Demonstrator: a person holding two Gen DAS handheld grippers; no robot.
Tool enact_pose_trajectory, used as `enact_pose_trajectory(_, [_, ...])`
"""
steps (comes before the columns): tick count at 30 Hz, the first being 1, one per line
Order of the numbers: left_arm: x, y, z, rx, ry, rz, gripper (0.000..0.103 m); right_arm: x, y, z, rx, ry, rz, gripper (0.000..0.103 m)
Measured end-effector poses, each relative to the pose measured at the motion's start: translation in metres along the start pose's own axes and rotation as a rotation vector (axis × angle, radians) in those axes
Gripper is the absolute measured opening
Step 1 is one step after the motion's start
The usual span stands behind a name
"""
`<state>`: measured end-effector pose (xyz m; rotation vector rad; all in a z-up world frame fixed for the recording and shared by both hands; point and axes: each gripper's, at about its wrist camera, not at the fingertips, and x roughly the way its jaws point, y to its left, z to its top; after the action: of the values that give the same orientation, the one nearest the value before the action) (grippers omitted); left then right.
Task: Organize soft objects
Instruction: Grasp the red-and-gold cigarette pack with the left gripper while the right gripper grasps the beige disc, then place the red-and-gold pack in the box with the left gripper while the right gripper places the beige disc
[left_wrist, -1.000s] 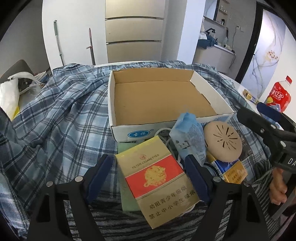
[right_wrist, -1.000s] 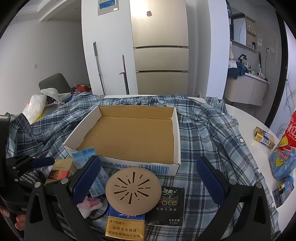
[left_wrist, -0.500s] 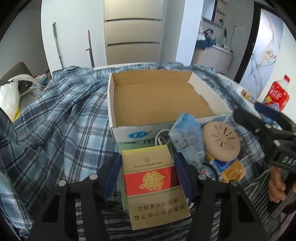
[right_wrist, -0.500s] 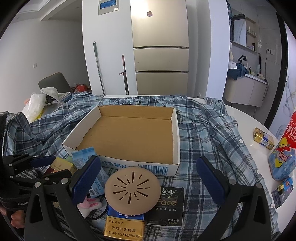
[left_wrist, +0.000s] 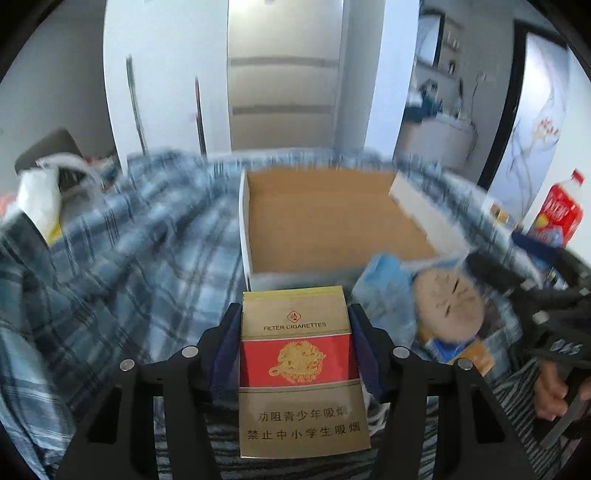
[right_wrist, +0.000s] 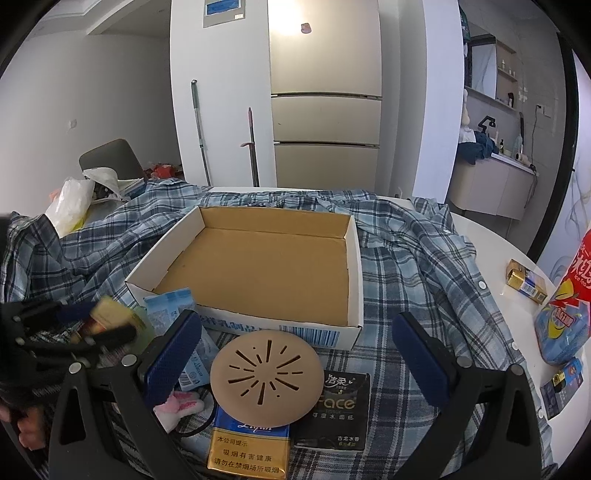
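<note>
My left gripper (left_wrist: 294, 314) has its blue pads against both sides of a red and gold cigarette pack (left_wrist: 299, 362), and its jaws are still closing. The pack sits raised just before the near wall of an open cardboard box (left_wrist: 243, 229). In the right wrist view the same pack (right_wrist: 110, 314) shows blurred at the far left. My right gripper (right_wrist: 297, 325) stands wide open over a beige slotted disc (right_wrist: 266, 373), holding nothing. Beside the disc lie a blue tissue pack (right_wrist: 170, 306), a black tissue pack (right_wrist: 341, 406), a blue and gold cigarette pack (right_wrist: 247, 450) and a pink and white soft piece (right_wrist: 181, 404).
A blue plaid shirt (right_wrist: 406, 258) covers the table under and around the box (right_wrist: 354, 280). A red bottle (right_wrist: 576, 295) and a small gold box (right_wrist: 524, 280) stand at the right edge. A white plastic bag (right_wrist: 70, 199) lies at the far left.
The left jaws have closed from wide apart onto the red and gold pack, which now sits straight between them and raised. The right gripper has stayed still.
</note>
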<state>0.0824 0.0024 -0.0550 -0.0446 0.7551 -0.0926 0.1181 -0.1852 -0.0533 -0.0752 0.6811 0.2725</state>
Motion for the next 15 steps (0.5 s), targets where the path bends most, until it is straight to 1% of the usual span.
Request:
enact_pose_trajectory(1, [-0.009, -0.002, 0.001, 0.009, -0.058, -0.007, 0.059, 0.000, 0.000, 0.000, 0.001, 0.002, 0.007, 0.103])
enact_pose_trajectory(4, [-0.028, -0.009, 0.000, 0.054, -0.182, -0.003, 0.059, 0.003, -0.001, 0.000, 0.006, 0.016, 0.020, 0.102])
enact_pose_trajectory(5, [-0.035, -0.012, 0.000, 0.076, -0.230, 0.000, 0.059, 0.005, -0.001, 0.000, 0.009, 0.024, 0.027, 0.101])
enact_pose_trajectory(8, [-0.049, -0.018, 0.000, 0.109, -0.329, -0.018, 0.059, 0.011, -0.002, -0.001, 0.014, 0.057, 0.048, 0.095])
enact_pose_trajectory(11, [-0.052, -0.017, 0.002, 0.107, -0.368, -0.033, 0.059, 0.019, -0.001, -0.003, 0.009, 0.103, 0.065, 0.092])
enact_pose_trajectory(15, [-0.048, -0.008, 0.006, 0.068, -0.377, -0.024, 0.059, 0.031, 0.005, -0.008, -0.012, 0.161, 0.068, 0.090])
